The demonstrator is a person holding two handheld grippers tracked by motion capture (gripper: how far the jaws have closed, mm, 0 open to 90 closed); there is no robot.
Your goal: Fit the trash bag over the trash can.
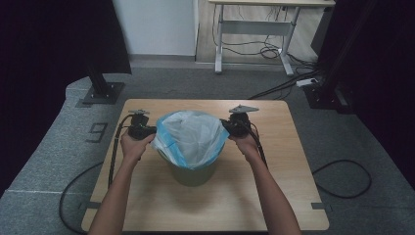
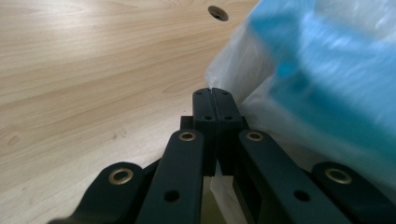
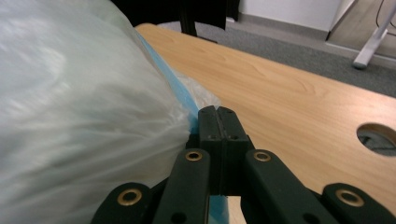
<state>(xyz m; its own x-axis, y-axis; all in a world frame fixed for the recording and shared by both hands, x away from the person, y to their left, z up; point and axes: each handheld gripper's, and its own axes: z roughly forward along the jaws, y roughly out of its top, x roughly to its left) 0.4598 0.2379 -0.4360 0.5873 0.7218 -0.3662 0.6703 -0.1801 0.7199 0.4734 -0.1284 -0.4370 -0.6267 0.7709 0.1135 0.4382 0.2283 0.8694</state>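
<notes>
Both grippers' fingers [image 2: 215, 100] [image 3: 218, 122] are pressed together, pinching the bag [image 1: 191, 137] at opposite rim edges

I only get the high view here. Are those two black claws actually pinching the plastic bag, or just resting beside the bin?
Observer: The left gripper has its jaws shut on the bag; thin film runs between them.
Operator: And the other?
Observer: The right gripper is shut on the bag's blue band.
Operator: Anything odd about the table?
Observer: A round hole sits in the table beside the right gripper.
</notes>
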